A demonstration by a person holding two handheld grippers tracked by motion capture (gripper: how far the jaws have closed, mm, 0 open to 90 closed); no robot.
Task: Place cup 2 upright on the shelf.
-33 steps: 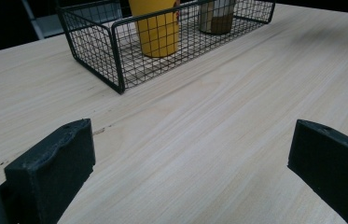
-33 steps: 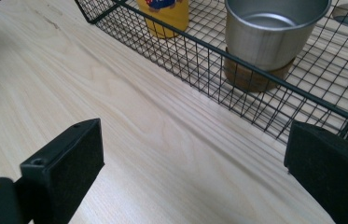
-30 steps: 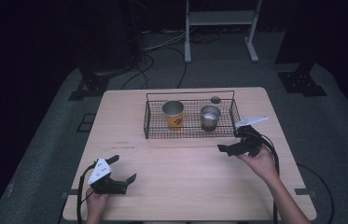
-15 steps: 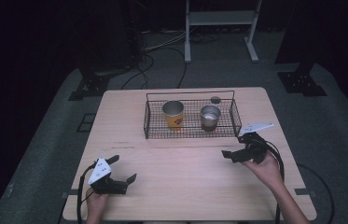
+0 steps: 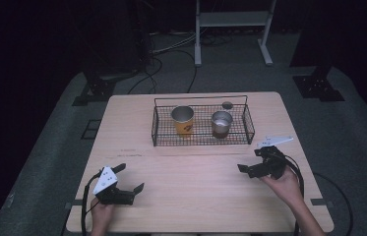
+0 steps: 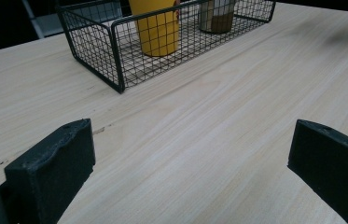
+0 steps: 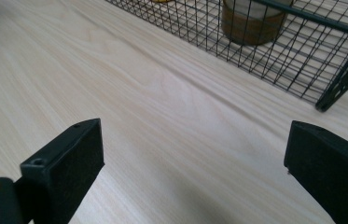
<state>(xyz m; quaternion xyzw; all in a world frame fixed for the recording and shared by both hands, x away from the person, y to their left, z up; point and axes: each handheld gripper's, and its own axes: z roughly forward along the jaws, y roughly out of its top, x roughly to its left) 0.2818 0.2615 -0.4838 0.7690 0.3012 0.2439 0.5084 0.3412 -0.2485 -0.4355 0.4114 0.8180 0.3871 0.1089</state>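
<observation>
Item 1, wire basket (image 5: 199, 140): black mesh, on the far half of my worktop (image 5: 191, 196), midway across it. The high view gives me its whole outline and a small dark round thing (image 5: 227, 105) on the worktop just beyond its far rim; I cannot tell what that is.

Item 2, yellow cup (image 5: 183, 120): upright in the basket's left part. The high view shows a dark mark on its side, too small to read. The left tool view shows its lower body through the mesh (image 6: 156, 28), with a trace of red print at one edge, unreadable.

Item 3, metal cup (image 5: 221, 123): upright in the basket's right part, apart from the yellow one. The right tool view brings its brownish lower wall (image 7: 251, 23) close behind the mesh; no writing legible.

Item 4, left tool (image 5: 124, 187): in my left hand at the near left of the worktop, jaws spread wide, nothing between them, bare wood beneath. The basket lies well ahead of it, toward the right.

Item 5, right tool (image 5: 246, 170): in my right hand at the right side, jaws spread, empty. The basket's near right corner (image 7: 323, 105) stands near, ahead of it; the metal cup is the closer cup.
</observation>
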